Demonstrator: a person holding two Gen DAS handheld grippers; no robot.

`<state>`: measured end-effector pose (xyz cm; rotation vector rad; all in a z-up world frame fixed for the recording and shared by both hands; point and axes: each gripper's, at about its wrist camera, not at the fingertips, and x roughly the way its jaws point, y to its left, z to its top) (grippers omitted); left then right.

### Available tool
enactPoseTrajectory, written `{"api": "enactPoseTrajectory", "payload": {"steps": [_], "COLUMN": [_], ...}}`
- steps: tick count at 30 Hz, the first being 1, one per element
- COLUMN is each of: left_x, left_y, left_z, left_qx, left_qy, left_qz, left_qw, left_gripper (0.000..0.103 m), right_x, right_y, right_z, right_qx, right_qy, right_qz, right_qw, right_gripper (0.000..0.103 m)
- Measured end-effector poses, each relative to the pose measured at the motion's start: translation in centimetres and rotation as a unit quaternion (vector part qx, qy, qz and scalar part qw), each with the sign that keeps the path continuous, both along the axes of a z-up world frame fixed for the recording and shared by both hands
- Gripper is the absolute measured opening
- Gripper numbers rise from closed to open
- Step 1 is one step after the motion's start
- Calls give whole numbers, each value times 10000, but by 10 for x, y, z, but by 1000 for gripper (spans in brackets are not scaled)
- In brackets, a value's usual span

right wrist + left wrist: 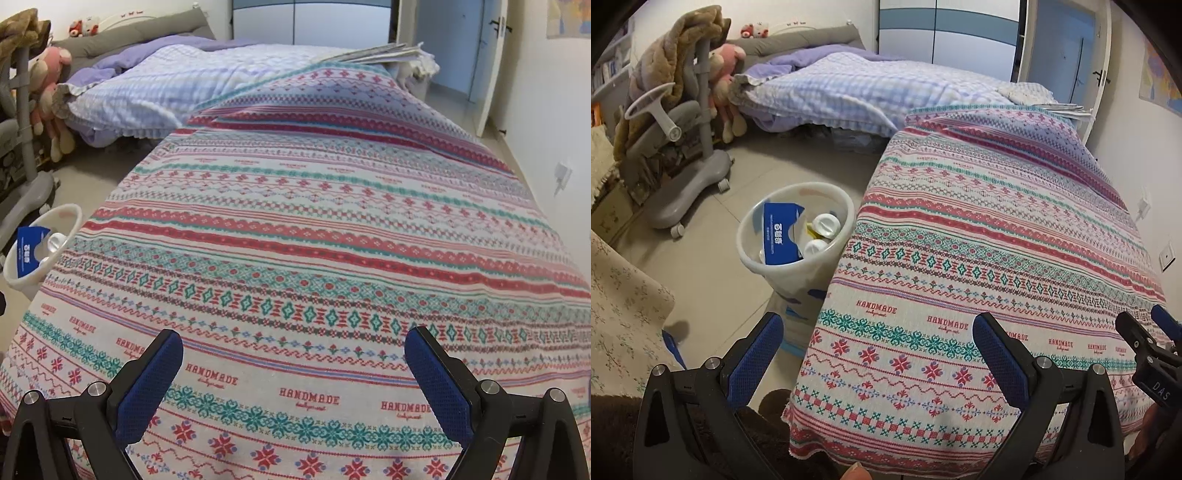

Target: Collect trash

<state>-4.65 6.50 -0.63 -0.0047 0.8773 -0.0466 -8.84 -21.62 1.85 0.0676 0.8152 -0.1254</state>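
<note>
Your left gripper sits at the bottom of its frame, angled down, its blue textured pads spread wide with nothing between them; the left finger hangs over the tile floor, the right over the edge of the patterned cloth. Your right gripper is likewise spread wide and holds nothing, both pads over the same cloth; it also shows at the lower right edge of the left view. A fingertip of yours peeks in at the bottom centre of the left view.

The cloth is woven, banded in red, teal and lilac, printed "HANDMADE", and drapes over a raised flat surface filling most of both frames. Just beside its left edge, left of centre in the left view, stands the white plastic trash bin, round and open, holding a blue carton and white round-lidded containers.

Farther back, a grey wheeled chair draped with a brown fuzzy blanket stands upper left, then a bed with a checked lilac quilt, plush toys, a wardrobe and a door.
</note>
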Motion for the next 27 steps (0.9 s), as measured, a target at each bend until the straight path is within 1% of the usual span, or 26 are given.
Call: {"api": "enactPoseTrajectory", "payload": {"steps": [12,27], "left_x": [0,-1], "left_y": [2,6], "left_z": [-1,1], "left_qx": [9,14], "left_qy": [-21,-85], "left_qz": [23,85], "left_qw": [10000,9999], "left_gripper": [103,103], "right_x": [9,10], "right_y": [13,12], "right_z": [-1,-2], "right_qx": [87,110], "right_qy": [-10,-22], "right_qz": [131,68], "right_qw": [9999,9999], "right_gripper": [99,99]}}
